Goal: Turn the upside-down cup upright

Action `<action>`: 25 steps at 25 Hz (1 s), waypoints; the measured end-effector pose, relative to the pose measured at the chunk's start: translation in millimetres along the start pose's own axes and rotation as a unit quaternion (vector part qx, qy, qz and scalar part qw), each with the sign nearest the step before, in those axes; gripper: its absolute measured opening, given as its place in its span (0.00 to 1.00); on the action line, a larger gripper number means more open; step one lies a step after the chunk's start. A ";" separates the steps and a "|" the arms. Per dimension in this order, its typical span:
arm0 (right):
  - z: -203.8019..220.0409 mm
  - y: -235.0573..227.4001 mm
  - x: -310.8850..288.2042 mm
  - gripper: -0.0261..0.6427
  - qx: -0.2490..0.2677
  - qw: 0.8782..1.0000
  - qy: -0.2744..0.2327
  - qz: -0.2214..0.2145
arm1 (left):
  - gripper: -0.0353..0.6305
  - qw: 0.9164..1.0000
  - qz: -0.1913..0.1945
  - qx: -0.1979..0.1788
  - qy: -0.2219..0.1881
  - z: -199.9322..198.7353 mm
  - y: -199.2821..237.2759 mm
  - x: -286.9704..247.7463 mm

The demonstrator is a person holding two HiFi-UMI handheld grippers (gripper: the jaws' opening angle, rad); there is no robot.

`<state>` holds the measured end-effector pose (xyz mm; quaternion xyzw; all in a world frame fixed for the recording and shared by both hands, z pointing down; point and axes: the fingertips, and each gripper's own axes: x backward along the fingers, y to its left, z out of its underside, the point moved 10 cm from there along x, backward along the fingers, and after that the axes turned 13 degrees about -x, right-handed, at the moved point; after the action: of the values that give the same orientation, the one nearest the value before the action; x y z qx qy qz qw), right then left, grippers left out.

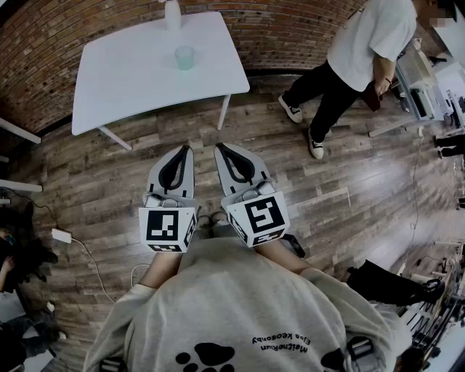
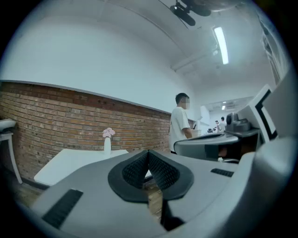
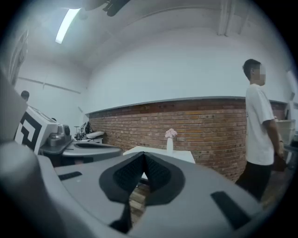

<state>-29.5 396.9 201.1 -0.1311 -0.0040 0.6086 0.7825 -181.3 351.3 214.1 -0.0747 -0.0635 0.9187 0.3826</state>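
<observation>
A pale green cup [image 1: 184,57] stands on the white table [image 1: 131,80] far ahead, near the table's back; from here I cannot tell which way up it is. My left gripper [image 1: 183,150] and right gripper [image 1: 221,148] are held side by side close to my body, over the wooden floor, well short of the table. Both are shut with nothing between the jaws. In the left gripper view the black pads [image 2: 158,171] meet, and the table [image 2: 70,162] shows behind. In the right gripper view the pads [image 3: 132,174] also meet. Neither gripper view shows the cup.
A white vase [image 1: 172,14] with pink flowers [image 2: 108,133] [image 3: 171,134] stands at the table's far edge by the brick wall [image 1: 290,29]. A person in a white shirt [image 1: 363,43] stands to the right, beside a bench with equipment [image 1: 429,87]. A power strip and cable [image 1: 65,237] lie at left.
</observation>
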 end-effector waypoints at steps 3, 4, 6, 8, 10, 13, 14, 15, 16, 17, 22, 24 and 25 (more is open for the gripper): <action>-0.3 0.5 -4.4 0.05 -0.001 1.000 0.001 0.002 | 0.07 1.000 0.011 0.018 0.000 -0.4 3.9 -3.5; 0.3 1.4 -5.9 0.05 -0.002 1.000 0.001 0.002 | 0.07 1.000 0.012 0.018 0.000 -0.2 5.5 -4.0; 2.4 3.9 -9.3 0.05 -0.002 1.000 0.003 0.001 | 0.07 1.000 0.010 0.016 -0.001 1.4 9.2 -3.8; 4.5 6.9 -12.8 0.05 -0.003 1.000 0.004 0.002 | 0.07 1.000 0.010 0.016 0.000 3.7 12.6 -2.5; 5.4 10.3 -15.7 0.05 -0.003 1.000 0.004 0.001 | 0.07 1.000 0.010 0.015 0.002 5.9 15.6 -0.5; 7.1 13.1 -19.0 0.05 -0.010 1.000 0.001 -0.007 | 0.07 1.000 0.007 0.015 0.006 9.2 20.4 1.8; 7.6 12.4 -19.9 0.05 -0.014 1.000 0.000 -0.008 | 0.07 1.000 0.006 0.016 0.007 10.2 21.7 1.9; 7.5 11.0 -21.1 0.05 -0.017 1.000 -0.002 -0.008 | 0.07 1.000 0.005 0.017 0.007 10.9 23.1 1.2; 6.7 9.2 -23.0 0.05 -0.018 1.000 -0.004 -0.007 | 0.07 1.000 0.004 0.017 0.007 11.5 24.7 0.0; 5.5 7.3 -25.6 0.05 -0.018 1.000 -0.007 -0.006 | 0.07 1.000 0.003 0.018 0.007 11.7 26.9 -1.8; 1.2 -4.5 -47.0 0.05 -0.014 1.000 -0.015 -0.008 | 0.07 1.000 -0.007 0.017 0.001 13.3 40.1 -16.7; 0.3 -11.5 -60.7 0.05 -0.013 1.000 -0.015 -0.010 | 0.07 1.000 -0.011 0.018 0.002 17.0 47.2 -27.3; -0.5 -15.5 -69.5 0.05 -0.012 1.000 -0.015 -0.012 | 0.07 1.000 -0.014 0.018 0.003 19.1 51.8 -34.3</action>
<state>-32.7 327.0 214.5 -0.1313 -0.0249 0.6014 0.7877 -196.9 289.5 226.8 -0.0694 -0.0466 0.9142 0.3965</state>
